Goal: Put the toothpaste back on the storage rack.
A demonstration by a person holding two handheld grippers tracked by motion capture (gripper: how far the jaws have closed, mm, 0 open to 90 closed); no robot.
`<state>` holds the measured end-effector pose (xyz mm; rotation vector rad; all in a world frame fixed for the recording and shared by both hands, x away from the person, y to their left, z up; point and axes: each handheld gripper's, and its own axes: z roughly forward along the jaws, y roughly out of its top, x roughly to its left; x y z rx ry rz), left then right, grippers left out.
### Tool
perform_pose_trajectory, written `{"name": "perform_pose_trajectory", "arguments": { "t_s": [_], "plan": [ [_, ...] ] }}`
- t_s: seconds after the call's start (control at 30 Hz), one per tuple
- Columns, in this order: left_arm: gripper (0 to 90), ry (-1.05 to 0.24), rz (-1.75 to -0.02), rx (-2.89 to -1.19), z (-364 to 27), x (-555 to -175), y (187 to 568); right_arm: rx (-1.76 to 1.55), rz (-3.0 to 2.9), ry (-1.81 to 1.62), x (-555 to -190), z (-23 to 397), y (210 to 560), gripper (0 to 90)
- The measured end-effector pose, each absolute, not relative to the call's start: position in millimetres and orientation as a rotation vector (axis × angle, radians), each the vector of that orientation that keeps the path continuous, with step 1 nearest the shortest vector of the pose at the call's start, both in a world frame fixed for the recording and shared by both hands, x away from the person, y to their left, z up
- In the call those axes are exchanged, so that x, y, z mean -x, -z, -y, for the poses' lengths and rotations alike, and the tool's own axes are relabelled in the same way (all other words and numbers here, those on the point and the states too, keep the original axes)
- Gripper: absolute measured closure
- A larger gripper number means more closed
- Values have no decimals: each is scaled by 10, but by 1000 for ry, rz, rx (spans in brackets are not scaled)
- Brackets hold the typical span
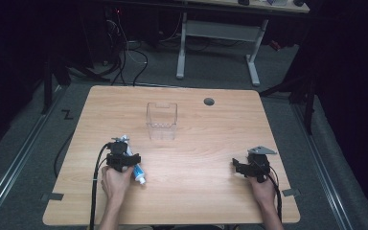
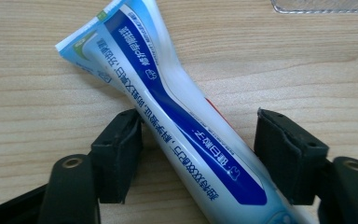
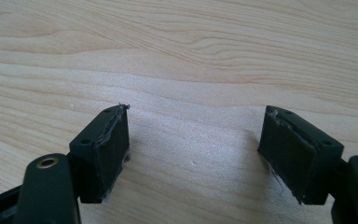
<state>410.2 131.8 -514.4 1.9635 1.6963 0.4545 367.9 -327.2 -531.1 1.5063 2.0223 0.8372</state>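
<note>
My left gripper (image 2: 198,123) is down on the pale wooden table (image 1: 211,148), its two black jaws standing on either side of a white and blue plastic toothpaste tube (image 2: 177,107) that lies flat on the wood. In the left gripper view the tube runs slantwise between the jaws, its flat crimped end pointing up and to the left. The left jaw's tip is just touching the tube's side; the right jaw is apart from it, with bare wood showing in the gap. So the jaws are not yet clenched on the tube (nothing is lifted, it rests on the table).

From the high view, my left gripper (image 1: 121,160) sits near the front left part of the table with the tube (image 1: 138,172) poking out beside it, cap end toward me.

The clear, square-sided plastic container (image 1: 162,120) stands upright near the middle of the table, well beyond the tube. I can see the wood grain through its walls; whether anything lies inside I cannot tell from here.

My right gripper (image 3: 196,140) rests at the front right of the table (image 1: 254,167), well apart from the tube, jaws spread wide over bare wood and holding nothing.
</note>
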Motion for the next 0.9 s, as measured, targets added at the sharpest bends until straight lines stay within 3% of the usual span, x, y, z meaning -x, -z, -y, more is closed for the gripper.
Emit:
{"name": "perform_pose_trajectory", "arguments": {
  "t_s": [0.33,0.53,0.9],
  "plan": [
    [461,-464,-1664,-1997,-1330,-4105,5132,-1506,-2023,-837,-3679,3272,5311,239],
    [581,-474,-1646,-2023,-1330,-4116,5124,-1506,-2022,-837,-3679,3272,5311,239],
    [635,-442,-1620,-2035,-1379,-4132,5113,-1504,-2023,-837,-3680,3273,5311,239]
  ]
}}
